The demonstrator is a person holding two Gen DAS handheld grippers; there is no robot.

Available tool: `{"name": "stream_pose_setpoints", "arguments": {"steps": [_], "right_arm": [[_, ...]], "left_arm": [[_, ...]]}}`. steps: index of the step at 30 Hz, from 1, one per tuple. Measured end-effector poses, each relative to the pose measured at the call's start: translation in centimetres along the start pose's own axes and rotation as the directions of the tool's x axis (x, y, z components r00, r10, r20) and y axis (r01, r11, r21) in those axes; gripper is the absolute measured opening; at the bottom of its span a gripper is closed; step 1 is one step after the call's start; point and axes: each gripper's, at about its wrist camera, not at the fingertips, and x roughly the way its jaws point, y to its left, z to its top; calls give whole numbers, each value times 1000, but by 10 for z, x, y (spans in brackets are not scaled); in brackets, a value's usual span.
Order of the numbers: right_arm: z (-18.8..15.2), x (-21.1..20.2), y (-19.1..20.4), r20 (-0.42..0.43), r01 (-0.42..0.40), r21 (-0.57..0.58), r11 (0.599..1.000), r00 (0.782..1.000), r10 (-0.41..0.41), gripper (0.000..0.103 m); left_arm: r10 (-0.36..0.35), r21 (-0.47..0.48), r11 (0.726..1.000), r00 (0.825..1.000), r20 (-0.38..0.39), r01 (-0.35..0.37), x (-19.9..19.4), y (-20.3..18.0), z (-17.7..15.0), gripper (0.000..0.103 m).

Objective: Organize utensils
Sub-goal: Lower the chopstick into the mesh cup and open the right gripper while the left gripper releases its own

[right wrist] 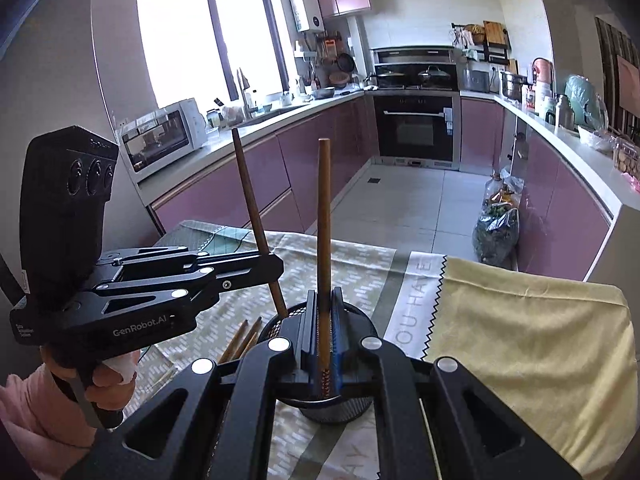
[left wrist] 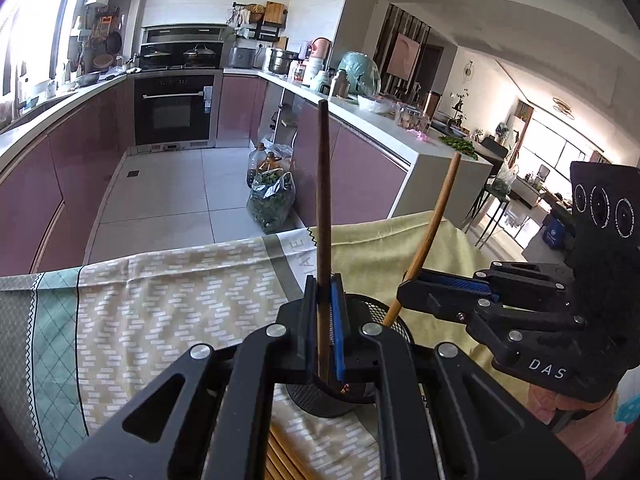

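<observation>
Left gripper (left wrist: 325,320): jaws clenched on a dark chopstick (left wrist: 323,208), held upright with its lower end inside the mesh cup (left wrist: 320,398).
Right gripper (right wrist: 324,328): jaws clenched on a light chopstick (right wrist: 324,240), upright, its patterned tip dipping into the same cup.
Mesh cup: black, standing on the patterned cloth (left wrist: 160,300) at six o'clock in both wrist views.
Spare chopsticks (right wrist: 240,340): lying flat on the cloth at about nine o'clock from the cup in the right wrist view.
Yellow cloth (right wrist: 520,340): at three o'clock from the cup, overlapping the patterned one.
</observation>
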Motion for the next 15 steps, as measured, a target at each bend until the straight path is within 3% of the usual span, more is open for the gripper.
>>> {"name": "stream_pose_setpoints", "arguments": {"steps": [9,13,15], "right_arm": [[-1,19,-8,-27,13,40,999,1000,-12,7],[-5,14,-7,-8,7,48,999,1000,-7,8],[-6,11,-7,1,4,52,999,1000,-4,14]], "left_arm": [[23,9,1000,1000,-20,-23,15,8,-1,8],[30,7,1000,1000,-4,-30,9,7,-4,13],[39,8,999,999,12,-39,3,8,-7,16]]}}
